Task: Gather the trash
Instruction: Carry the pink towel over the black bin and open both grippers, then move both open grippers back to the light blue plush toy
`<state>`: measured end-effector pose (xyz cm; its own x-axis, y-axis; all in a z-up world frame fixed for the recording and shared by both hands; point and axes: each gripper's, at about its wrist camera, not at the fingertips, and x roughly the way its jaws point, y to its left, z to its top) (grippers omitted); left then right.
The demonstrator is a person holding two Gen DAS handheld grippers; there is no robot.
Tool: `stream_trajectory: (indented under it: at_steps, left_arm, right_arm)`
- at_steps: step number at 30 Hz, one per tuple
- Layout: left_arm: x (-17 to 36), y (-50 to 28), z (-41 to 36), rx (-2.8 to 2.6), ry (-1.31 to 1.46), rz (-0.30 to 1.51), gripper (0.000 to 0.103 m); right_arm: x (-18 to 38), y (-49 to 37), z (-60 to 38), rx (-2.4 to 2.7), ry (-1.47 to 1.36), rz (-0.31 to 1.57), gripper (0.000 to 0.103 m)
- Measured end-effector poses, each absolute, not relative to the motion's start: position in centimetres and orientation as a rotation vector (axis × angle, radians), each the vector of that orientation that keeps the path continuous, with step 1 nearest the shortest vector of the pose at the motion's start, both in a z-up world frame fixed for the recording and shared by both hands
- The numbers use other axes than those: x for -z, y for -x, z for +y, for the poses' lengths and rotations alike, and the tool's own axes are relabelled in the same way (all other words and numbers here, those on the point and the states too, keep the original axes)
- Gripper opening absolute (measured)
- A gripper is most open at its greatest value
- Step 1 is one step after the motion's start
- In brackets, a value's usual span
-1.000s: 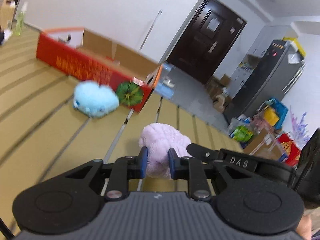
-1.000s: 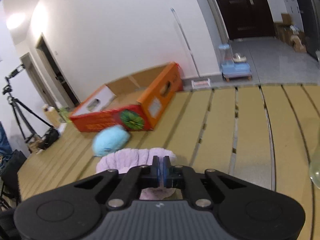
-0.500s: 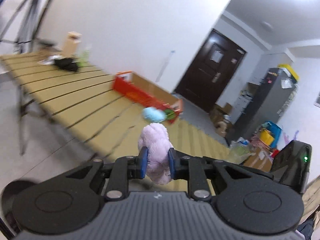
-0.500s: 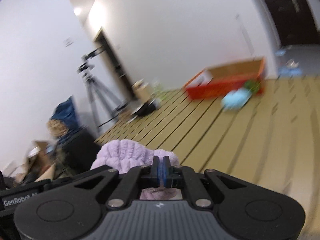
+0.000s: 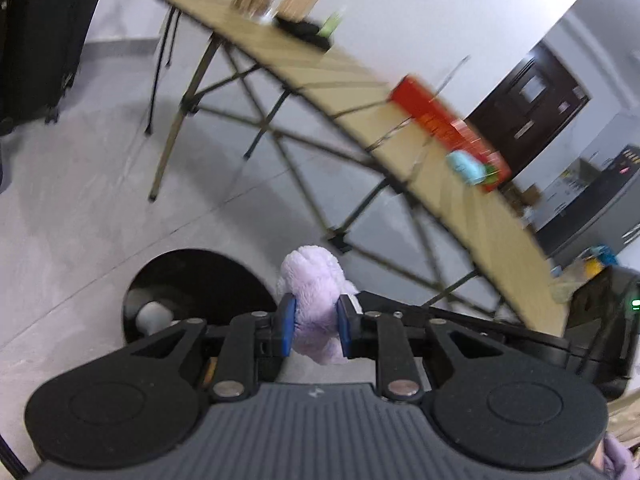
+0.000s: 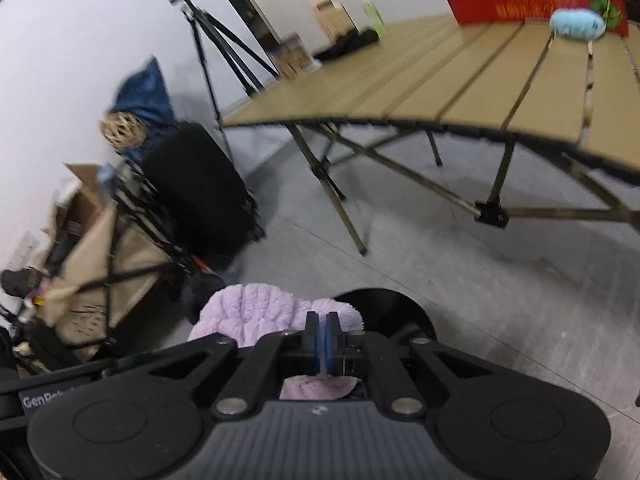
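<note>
While both grippers hang out over the grey floor (image 5: 80, 216) beside the slatted table (image 5: 452, 184), they share one lilac fluffy cloth (image 5: 316, 300). On the left gripper (image 5: 316, 322) the blue pads are set a little apart with a thick fold of the cloth pinched between them. On the right gripper (image 6: 321, 340) the pads are pressed almost together on a thin edge of the same cloth, the bulk of it bunched to the left of the fingers. Just below and beyond the cloth sits a round black bin (image 5: 192, 280) on the floor, with something pale inside. Up on the table a light blue fluffy thing (image 6: 576, 26) lies against a red box (image 6: 520, 0). A tripod (image 6: 216, 48) stands at the wall.
</note>
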<state>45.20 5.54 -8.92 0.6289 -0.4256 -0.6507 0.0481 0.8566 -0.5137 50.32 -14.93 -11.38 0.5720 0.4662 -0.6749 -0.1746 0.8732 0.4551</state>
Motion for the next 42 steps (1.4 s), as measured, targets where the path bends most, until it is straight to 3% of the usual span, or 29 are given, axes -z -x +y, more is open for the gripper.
stream_trajectory:
  at_steps: [5,7,8,15,22,27,29,37,39,42]
  left_arm:
    - [14.9,-50.6,6.1,0.229,0.41,0.954,0.029]
    - [17.5,-52.6,6.3,0.241,0.351,0.98,0.048]
    - [18.9,-53.5,6.4,0.205,0.32,0.995,0.05]
    - [22.4,-54.6,8.3,0.159,0.285,1.081,0.05]
    - [20.0,-54.1,7.9,0.145,0.206,1.029,0.054]
    - [14.3,-50.8,6.6,0.159,0.106,0.928,0.055]
    - [11.2,-48.3,5.9,0.15,0.083,0.847,0.063]
    - [2.7,-36.4,1.0,0.151,0.032,0.488,0.082]
    - [1.9,-34.1,-0.2,0.176,0.062,0.451,0.083]
    - [1.2,-32.7,-2.4,0.21,0.069,0.456,0.084]
  right_arm:
    - [16.5,-55.0,-13.0,-0.339,-0.303,0.966,0.006]
    - [18.8,-56.9,-12.4,-0.317,-0.273,1.005,0.015]
    - [19.7,-57.5,-12.2,-0.305,-0.261,1.023,0.021]
    - [22.9,-58.4,-12.5,-0.293,-0.205,1.063,0.021]
    - [21.4,-57.0,-12.3,-0.316,-0.169,1.061,0.021]
    - [16.4,-54.2,-13.6,-0.355,-0.137,0.975,0.023]
    - [13.7,-52.3,-14.7,-0.372,-0.114,0.916,0.024]
    - [4.3,-42.1,-21.4,-0.38,-0.117,0.665,0.046]
    - [2.6,-39.0,-23.6,-0.376,-0.137,0.598,0.056]
    - [1.3,-36.0,-26.4,-0.345,-0.161,0.54,0.058]
